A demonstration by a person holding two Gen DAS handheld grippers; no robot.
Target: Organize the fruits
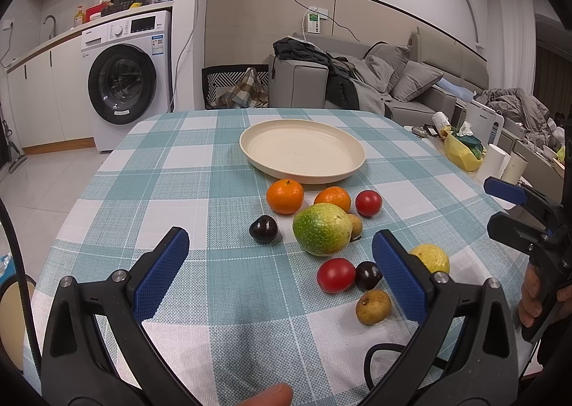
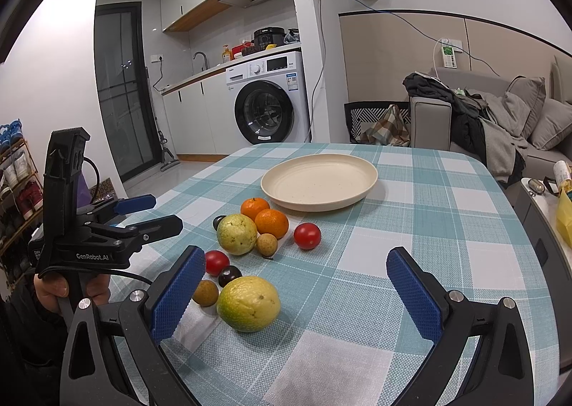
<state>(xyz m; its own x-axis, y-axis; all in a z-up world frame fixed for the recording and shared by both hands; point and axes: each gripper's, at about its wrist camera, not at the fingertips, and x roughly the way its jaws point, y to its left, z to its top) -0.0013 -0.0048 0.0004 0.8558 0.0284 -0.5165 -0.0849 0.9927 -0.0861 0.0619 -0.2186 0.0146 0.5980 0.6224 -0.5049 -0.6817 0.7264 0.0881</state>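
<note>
Hovering over the tabletop [image 1: 178, 170], left gripper [image 1: 280, 256] and right gripper [image 2: 295, 270] both spread wide, gripping nothing; fruits [image 1: 321, 233] clustered just before the bare plate [image 1: 302, 150].

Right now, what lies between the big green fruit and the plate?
Two oranges sit between the green fruit and the empty plate, clearest in the left wrist view.

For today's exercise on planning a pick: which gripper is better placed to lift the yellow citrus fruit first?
Right. The right gripper is open with the yellow citrus fruit just ahead between its fingers; the left gripper faces it partly hidden behind its own finger.
</note>
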